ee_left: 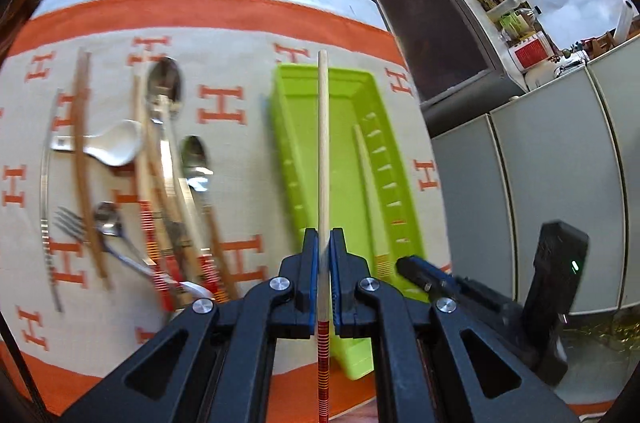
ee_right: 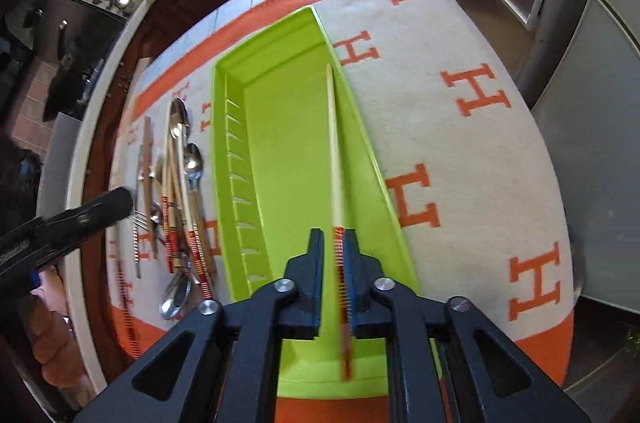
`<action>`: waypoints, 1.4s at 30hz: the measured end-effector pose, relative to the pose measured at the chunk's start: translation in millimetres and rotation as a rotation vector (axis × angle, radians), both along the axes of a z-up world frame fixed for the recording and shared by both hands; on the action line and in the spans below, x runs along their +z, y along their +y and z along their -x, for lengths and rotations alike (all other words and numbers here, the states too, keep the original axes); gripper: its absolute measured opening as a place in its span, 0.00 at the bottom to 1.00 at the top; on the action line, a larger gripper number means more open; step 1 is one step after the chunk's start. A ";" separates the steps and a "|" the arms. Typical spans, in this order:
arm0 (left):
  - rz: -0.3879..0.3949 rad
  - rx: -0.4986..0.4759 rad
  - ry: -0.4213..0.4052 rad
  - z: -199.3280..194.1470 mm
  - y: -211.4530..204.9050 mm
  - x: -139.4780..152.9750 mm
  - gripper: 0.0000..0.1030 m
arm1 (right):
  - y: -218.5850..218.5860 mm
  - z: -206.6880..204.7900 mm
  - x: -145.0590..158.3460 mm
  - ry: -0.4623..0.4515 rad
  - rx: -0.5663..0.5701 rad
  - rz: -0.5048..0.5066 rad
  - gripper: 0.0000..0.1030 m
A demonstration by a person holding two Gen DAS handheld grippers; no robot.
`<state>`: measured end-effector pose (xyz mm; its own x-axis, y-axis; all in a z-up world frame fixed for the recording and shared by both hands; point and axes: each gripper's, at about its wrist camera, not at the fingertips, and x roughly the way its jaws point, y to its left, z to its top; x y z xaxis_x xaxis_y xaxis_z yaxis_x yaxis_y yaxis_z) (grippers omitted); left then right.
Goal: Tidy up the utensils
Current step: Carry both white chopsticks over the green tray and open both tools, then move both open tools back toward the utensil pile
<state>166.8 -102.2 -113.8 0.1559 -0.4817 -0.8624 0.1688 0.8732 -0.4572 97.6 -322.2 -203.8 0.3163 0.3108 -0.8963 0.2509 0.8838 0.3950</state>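
My left gripper [ee_left: 324,235] is shut on a pale wooden chopstick [ee_left: 323,143] with a red-striped end, held above the lime green tray [ee_left: 292,159]. A second chopstick [ee_left: 366,175] lies in the tray along its right wall. In the right wrist view this same chopstick [ee_right: 333,143] runs between the fingers of my right gripper [ee_right: 334,235]; the jaws stand slightly apart and do not press on it. It rests in the tray [ee_right: 288,143] and looks blurred. My right gripper [ee_left: 420,275] shows at the tray's near right corner. My left gripper [ee_right: 100,207] hovers over the loose utensils.
Left of the tray lie metal spoons [ee_left: 164,83], a white ceramic spoon [ee_left: 116,143], a fork [ee_left: 68,223] and several chopsticks on a cloth with orange H marks [ee_right: 476,91]. Grey cabinets [ee_left: 560,163] stand right of the table.
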 end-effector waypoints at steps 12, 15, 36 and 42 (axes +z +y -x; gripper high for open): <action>-0.069 0.033 0.142 -11.7 -64.0 -68.1 0.13 | -36.4 39.8 16.3 -0.047 -0.159 0.050 0.34; -0.099 0.007 0.097 -7.8 -68.2 -63.8 0.13 | -32.9 42.2 -4.9 0.000 -0.148 0.008 0.26; -0.353 0.021 -0.275 41.3 0.6 17.5 0.66 | 13.3 42.6 -13.0 0.033 -0.059 -0.023 0.12; -0.407 0.050 -0.371 61.7 25.2 30.8 0.71 | 17.3 42.1 1.9 0.008 -0.073 0.019 0.14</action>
<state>105.2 -77.0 -82.9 0.4991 -0.1051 -0.8602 0.2083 0.9781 0.0013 55.6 -304.9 -201.9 0.3301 0.2704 -0.9044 0.3184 0.8700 0.3763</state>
